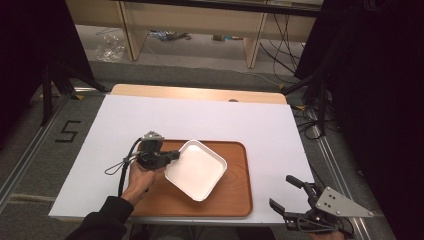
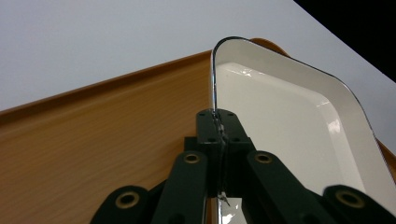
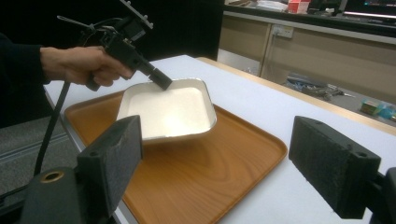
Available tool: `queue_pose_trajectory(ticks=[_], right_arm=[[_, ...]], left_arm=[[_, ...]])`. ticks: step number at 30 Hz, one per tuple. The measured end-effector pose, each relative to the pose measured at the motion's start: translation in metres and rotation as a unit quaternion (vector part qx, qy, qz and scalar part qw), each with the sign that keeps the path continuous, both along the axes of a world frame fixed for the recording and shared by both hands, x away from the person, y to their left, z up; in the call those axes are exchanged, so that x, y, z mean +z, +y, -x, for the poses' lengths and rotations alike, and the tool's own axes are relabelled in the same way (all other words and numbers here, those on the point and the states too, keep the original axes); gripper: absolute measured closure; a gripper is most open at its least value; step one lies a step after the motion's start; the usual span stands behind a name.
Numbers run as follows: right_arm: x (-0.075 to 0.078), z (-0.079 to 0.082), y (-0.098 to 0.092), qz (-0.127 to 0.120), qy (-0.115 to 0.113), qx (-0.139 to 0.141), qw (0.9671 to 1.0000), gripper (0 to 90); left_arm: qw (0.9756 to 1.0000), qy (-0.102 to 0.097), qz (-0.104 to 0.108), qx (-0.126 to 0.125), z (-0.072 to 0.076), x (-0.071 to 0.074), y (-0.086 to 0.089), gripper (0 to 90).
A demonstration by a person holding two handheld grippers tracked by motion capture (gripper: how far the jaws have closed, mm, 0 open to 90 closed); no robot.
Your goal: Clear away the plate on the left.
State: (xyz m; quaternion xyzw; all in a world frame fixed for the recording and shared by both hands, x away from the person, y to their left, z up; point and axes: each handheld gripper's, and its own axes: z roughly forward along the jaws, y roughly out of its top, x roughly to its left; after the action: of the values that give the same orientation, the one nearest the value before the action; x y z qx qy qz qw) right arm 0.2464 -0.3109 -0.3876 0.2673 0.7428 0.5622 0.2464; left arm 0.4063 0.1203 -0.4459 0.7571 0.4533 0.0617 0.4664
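Observation:
A white square dish (image 1: 197, 170) with a thin dark rim hangs tilted over the wooden tray (image 1: 235, 197). My left gripper (image 1: 176, 155) is shut on the dish's left rim and holds it in the air; the pinched edge stands upright between the jaws in the left gripper view, where the dish (image 2: 289, 112) spreads to the right. From the right gripper view, the dish (image 3: 168, 109) floats clear above the tray (image 3: 224, 168) with the left gripper (image 3: 163, 84) clamped on its far edge. My right gripper (image 1: 287, 195) stands open off the table's front right corner, holding nothing.
The tray lies on a white sheet (image 1: 190, 117) that covers the table. Cables and stand legs (image 1: 310, 107) crowd the floor to the right. A wooden bench (image 1: 200, 25) stands beyond the table's far edge.

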Motion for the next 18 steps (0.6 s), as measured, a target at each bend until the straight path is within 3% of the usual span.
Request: queue_pose_trajectory(ticks=[5,6,8,9,11,12,16,18], right_arm=[[0.0,0.0,0.0,0.0,0.0,0.0,1.0,18.4],[0.0,0.002,0.001,-0.004,0.01,0.001,0.9999,18.4],[0.0,0.0,0.0,-0.001,-0.001,0.001,1.0,18.4],[0.0,0.001,0.001,-0.003,0.011,0.001,0.9999,18.4],[0.0,0.002,0.001,-0.003,0.009,0.0,1.0,18.4],[0.0,0.0,0.0,-0.002,-0.002,0.0,1.0,18.4],[0.0,0.0,0.0,-0.001,-0.002,0.001,1.0,18.4],[0.0,0.0,0.0,-0.001,-0.001,0.0,1.0,18.4]], left_arm=[[0.9999,0.005,-0.006,-0.009,0.001,-0.004,-0.008,88.4],[0.9999,0.004,-0.011,-0.012,0.001,-0.005,-0.009,88.4],[0.9998,0.009,-0.015,-0.014,0.001,-0.009,-0.012,88.4],[0.9995,0.011,-0.023,-0.021,0.001,-0.011,-0.012,88.4],[0.999,0.014,-0.037,-0.022,0.001,-0.015,-0.014,88.4],[0.9989,0.015,-0.037,-0.023,0.001,-0.016,-0.015,88.3],[0.9983,0.02,-0.048,-0.027,0.0,-0.021,-0.016,88.1],[0.9984,0.026,-0.042,-0.028,0.0,-0.024,-0.016,87.9]])
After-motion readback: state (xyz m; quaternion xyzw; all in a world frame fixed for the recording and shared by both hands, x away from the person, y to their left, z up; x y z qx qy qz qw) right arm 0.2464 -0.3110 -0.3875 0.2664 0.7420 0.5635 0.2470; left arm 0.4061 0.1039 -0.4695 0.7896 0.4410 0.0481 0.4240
